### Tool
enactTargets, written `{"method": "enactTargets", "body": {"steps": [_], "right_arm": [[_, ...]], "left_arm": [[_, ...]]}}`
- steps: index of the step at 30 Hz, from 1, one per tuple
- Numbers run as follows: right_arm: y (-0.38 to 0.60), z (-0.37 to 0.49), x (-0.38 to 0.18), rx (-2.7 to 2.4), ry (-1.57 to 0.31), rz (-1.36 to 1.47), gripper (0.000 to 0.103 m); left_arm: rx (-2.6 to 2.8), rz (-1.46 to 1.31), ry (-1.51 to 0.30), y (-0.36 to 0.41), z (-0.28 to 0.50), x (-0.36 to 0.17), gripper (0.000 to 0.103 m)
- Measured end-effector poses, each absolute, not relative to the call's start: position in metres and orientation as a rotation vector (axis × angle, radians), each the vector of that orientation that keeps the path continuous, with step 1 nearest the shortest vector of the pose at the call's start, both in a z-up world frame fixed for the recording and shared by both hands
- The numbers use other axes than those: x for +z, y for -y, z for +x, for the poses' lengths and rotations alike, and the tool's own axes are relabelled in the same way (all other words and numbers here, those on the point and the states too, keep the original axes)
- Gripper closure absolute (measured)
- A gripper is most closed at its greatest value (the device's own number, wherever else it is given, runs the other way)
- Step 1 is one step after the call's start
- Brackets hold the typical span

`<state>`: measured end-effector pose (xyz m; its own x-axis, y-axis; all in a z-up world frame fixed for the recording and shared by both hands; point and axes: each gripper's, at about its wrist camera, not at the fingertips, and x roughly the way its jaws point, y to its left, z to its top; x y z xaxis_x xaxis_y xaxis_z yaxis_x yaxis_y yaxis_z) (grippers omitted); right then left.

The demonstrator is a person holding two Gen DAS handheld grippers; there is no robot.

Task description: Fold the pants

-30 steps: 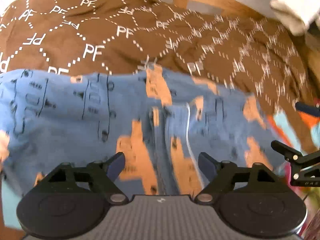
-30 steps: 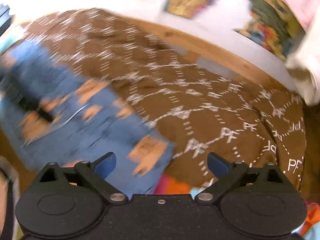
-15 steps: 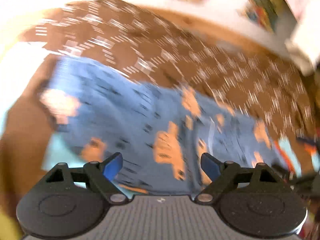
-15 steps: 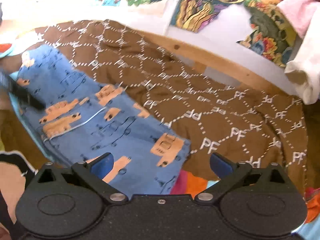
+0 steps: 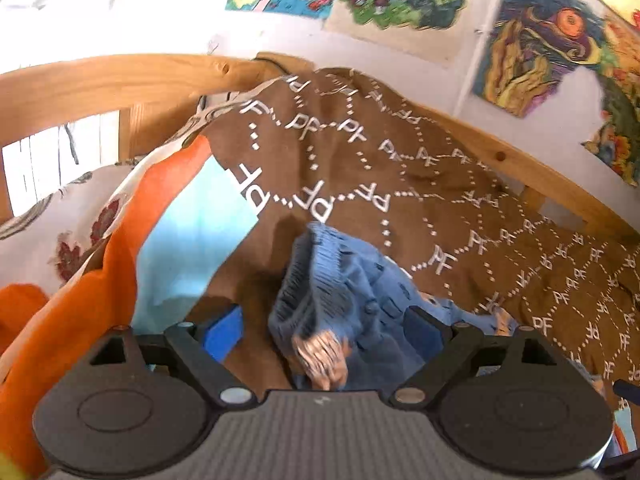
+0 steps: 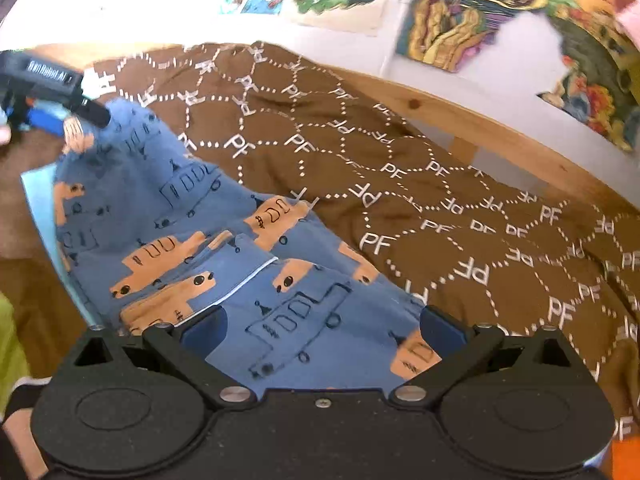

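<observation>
Blue pants (image 6: 224,216) printed with orange vehicles lie stretched across a brown blanket (image 6: 400,200) with white PF lettering. In the left wrist view their ribbed end (image 5: 320,292) bunches up between the wide-spread fingers of my left gripper (image 5: 324,332). The left pad (image 5: 224,330) stands clear of the cloth and the right pad (image 5: 424,330) sits against it. The right wrist view shows the left gripper (image 6: 66,120) at the pants' far left end. My right gripper (image 6: 322,328) hovers open over the near end, nothing pinched.
A wooden bed frame (image 5: 100,84) runs behind the blanket, below a white wall with colourful posters (image 5: 532,40). Orange and light blue cloth (image 5: 120,264) and white floral bedding (image 5: 52,224) lie left of the pants. A person's hand (image 6: 18,428) shows at the lower left.
The left wrist view has swung and rolled from the middle of the pants to their ribbed end, which now bunches between its fingers. The right gripper has come closer over the pants.
</observation>
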<state>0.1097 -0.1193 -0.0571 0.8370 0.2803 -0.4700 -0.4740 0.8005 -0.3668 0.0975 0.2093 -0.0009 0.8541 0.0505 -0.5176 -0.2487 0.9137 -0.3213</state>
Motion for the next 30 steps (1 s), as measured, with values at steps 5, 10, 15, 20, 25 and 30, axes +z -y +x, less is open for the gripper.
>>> {"method": "enactTargets", "body": {"steps": [5, 10, 15, 20, 25, 30], "right_arm": [[0.094, 0.137, -0.062, 0.372, -0.387, -0.556, 0.001], [0.064, 0.173, -0.075, 0.370, -0.424, -0.612, 0.001], [0.063, 0.175, -0.073, 0.373, -0.415, -0.613, 0.001], [0.090, 0.144, -0.055, 0.381, -0.381, -0.614, 0.001], [0.122, 0.109, -0.038, 0.364, -0.407, -0.589, 0.001], [0.140, 0.090, -0.037, 0.287, -0.466, -0.544, 0.001]], "left_arm": [[0.184, -0.366, -0.541, -0.201, 0.103, -0.003, 0.011], [0.180, -0.293, -0.568, -0.192, 0.103, -0.004, 0.009], [0.182, -0.275, -0.580, -0.188, 0.101, -0.003, 0.008], [0.194, -0.240, -0.598, -0.183, 0.104, -0.004, 0.007], [0.209, -0.211, -0.612, -0.176, 0.107, -0.005, 0.002], [0.246, -0.136, -0.641, -0.164, 0.113, -0.009, 0.000]]}}
